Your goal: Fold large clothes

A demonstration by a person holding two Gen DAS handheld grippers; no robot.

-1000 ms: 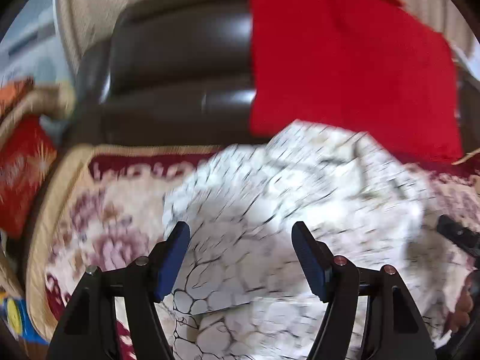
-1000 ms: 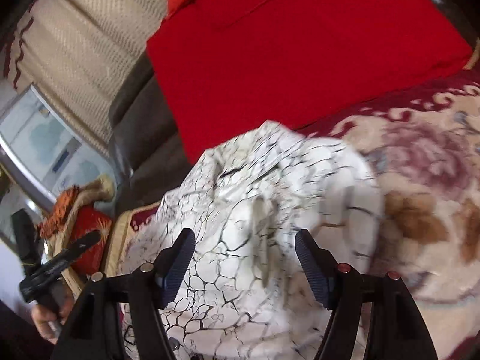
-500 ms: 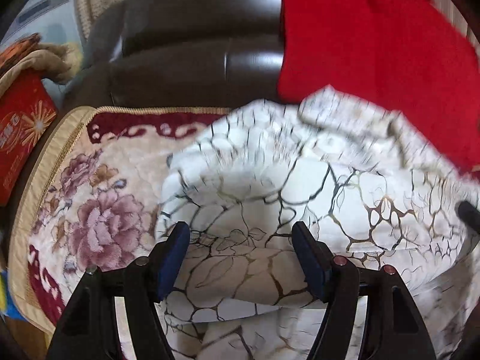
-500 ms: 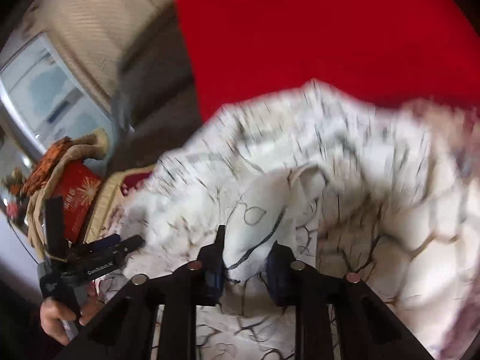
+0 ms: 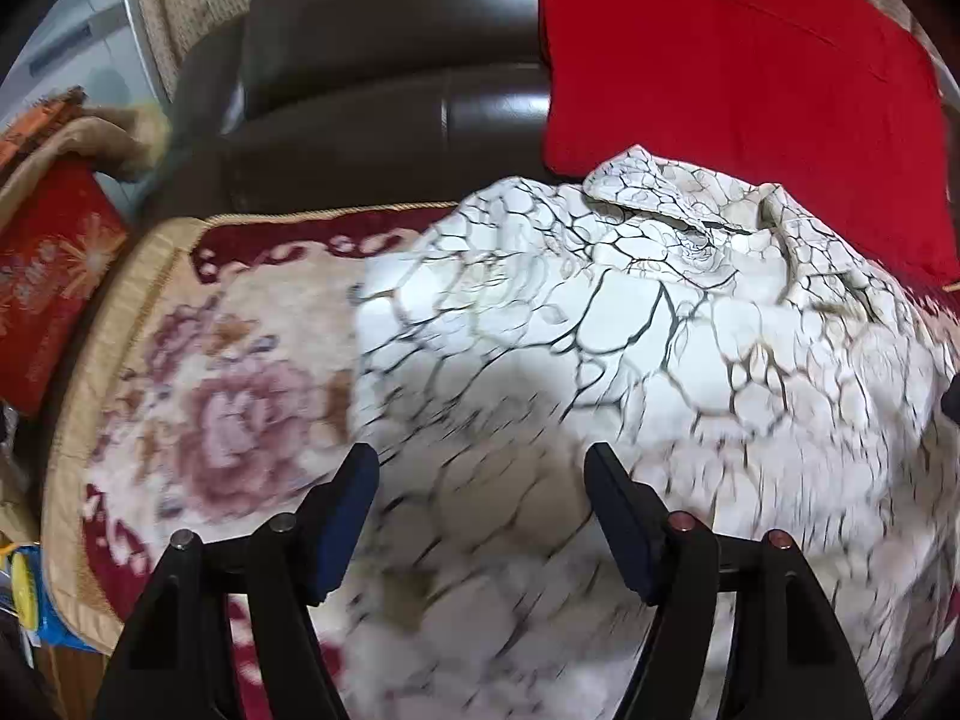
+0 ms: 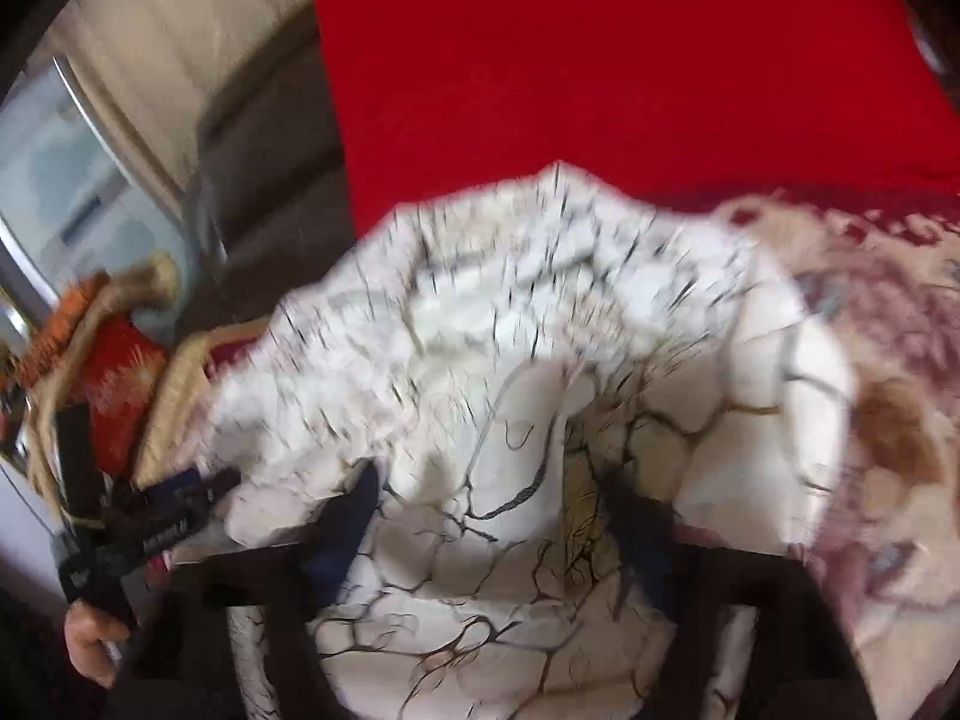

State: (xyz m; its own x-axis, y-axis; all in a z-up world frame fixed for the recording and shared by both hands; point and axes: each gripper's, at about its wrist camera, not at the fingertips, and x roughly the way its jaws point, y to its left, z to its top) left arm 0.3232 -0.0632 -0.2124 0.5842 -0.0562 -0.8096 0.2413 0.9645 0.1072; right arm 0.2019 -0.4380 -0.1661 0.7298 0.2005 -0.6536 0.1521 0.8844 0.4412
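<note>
Home lounge — leather sofa, floral throw

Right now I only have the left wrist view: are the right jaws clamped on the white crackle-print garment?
Observer: No. The right gripper has just been opening its jaws; a raised fold of the white garment stands between them, unpinched.
Operator: What lies past the garment on that side?
Observer: Bare floral blanket, right up to the garment's edge.
Operator: Where am I from there?
Observer: Your left gripper is at the garment's opposite edge, gripped by a hand.
</note>
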